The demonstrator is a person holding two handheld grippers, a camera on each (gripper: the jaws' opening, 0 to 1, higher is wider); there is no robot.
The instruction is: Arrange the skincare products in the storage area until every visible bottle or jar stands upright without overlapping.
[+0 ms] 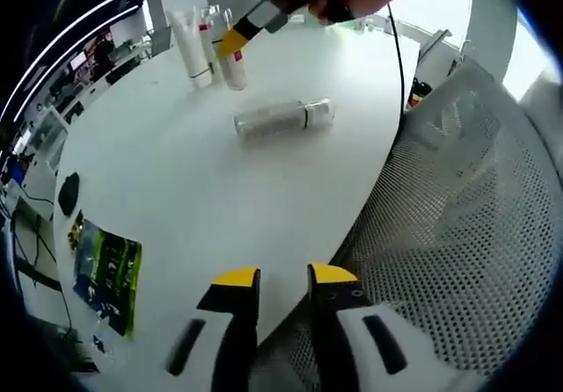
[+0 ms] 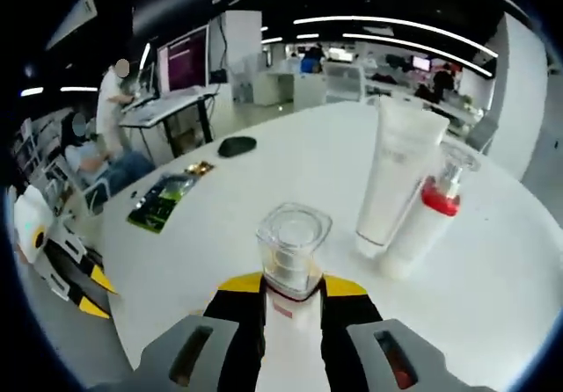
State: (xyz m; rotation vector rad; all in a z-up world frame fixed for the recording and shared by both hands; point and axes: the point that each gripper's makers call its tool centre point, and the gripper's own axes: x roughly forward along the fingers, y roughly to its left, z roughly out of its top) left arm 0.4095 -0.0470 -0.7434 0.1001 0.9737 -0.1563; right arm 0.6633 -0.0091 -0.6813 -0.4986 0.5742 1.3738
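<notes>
The right gripper (image 2: 293, 297) clenches a clear-capped bottle (image 2: 290, 260) upright on the white bench (image 2: 220, 234), beside a white tube (image 2: 396, 172) at two o'clock, while the left gripper (image 1: 283, 279) hangs released, a frosted bottle (image 1: 283, 118) lying at twelve o'clock.
</notes>
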